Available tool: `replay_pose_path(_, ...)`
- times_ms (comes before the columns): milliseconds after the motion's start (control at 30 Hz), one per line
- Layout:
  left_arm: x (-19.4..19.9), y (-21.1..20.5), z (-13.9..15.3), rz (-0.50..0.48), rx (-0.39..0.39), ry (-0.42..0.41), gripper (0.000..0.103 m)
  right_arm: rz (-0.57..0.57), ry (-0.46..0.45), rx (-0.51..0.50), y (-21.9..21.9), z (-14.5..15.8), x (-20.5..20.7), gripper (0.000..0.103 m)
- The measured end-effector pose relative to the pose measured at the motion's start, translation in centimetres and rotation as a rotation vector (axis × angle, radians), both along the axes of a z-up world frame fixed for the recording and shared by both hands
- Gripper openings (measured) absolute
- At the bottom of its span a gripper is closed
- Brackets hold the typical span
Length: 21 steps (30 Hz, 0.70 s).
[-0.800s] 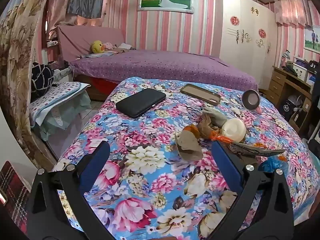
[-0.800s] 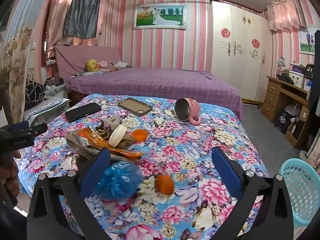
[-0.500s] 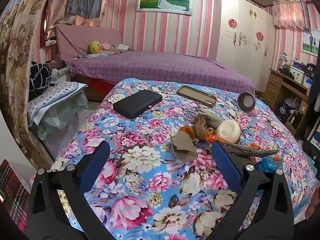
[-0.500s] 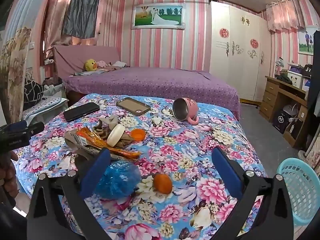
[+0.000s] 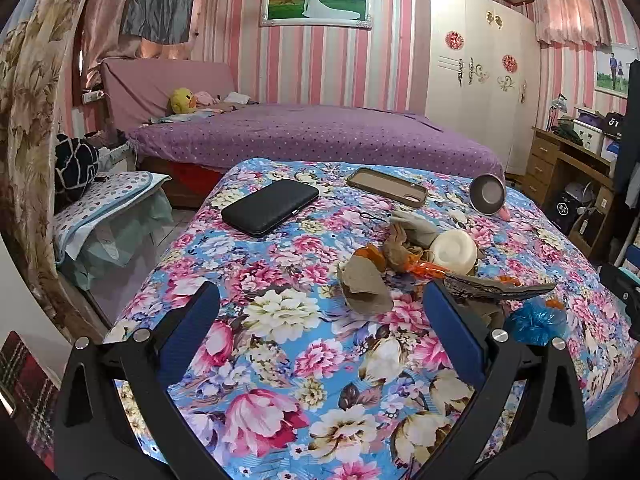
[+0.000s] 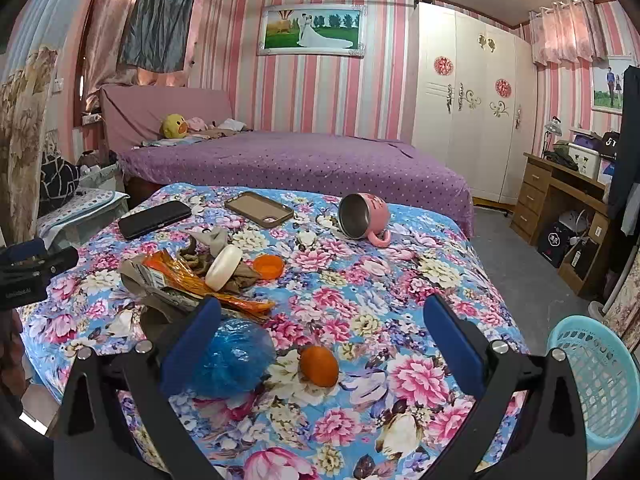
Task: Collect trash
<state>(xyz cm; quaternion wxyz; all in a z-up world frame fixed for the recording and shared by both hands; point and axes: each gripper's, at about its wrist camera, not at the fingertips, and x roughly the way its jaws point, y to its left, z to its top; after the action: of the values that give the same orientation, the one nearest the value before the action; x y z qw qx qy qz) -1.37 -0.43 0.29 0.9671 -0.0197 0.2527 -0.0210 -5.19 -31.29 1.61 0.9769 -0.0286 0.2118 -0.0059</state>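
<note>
Nothing is collected yet, as far as I can see. My left gripper point(image 5: 320, 312) and right gripper point(image 6: 320, 320) both hang with fingers spread wide and empty above the floral tabletop point(image 6: 400, 280). The trash lies there: orange wrappers point(image 6: 180, 276), a blue crumpled bag point(image 6: 232, 354), an orange peel piece point(image 6: 319, 366) just beside it. The turquoise basket point(image 6: 592, 380) waits at my right (empty, from what shows). Compared with a moment ago, both views have barely shifted; the litter lies unchanged.
</note>
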Motion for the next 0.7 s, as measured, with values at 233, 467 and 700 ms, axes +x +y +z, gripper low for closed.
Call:
replay_pose_path(233, 0.32, 0.61, -0.14, 0.018, -0.042, 0.019, 0.098, 0.011, 0.015, 0.006, -0.26, -0.1, 0.06, 0.099)
replay_pose_path(467, 0.57, 0.65, -0.18, 0.073, -0.029, 0.015, 0.098, -0.012, 0.008, 0.024, -0.69, 0.06, 0.05, 0.099)
replay_pose_path(700, 0.79, 1.04, -0.15, 0.079, -0.042, 0.015, 0.098, -0.034, -0.034, 0.04, -1.05, 0.63, -0.43, 0.099)
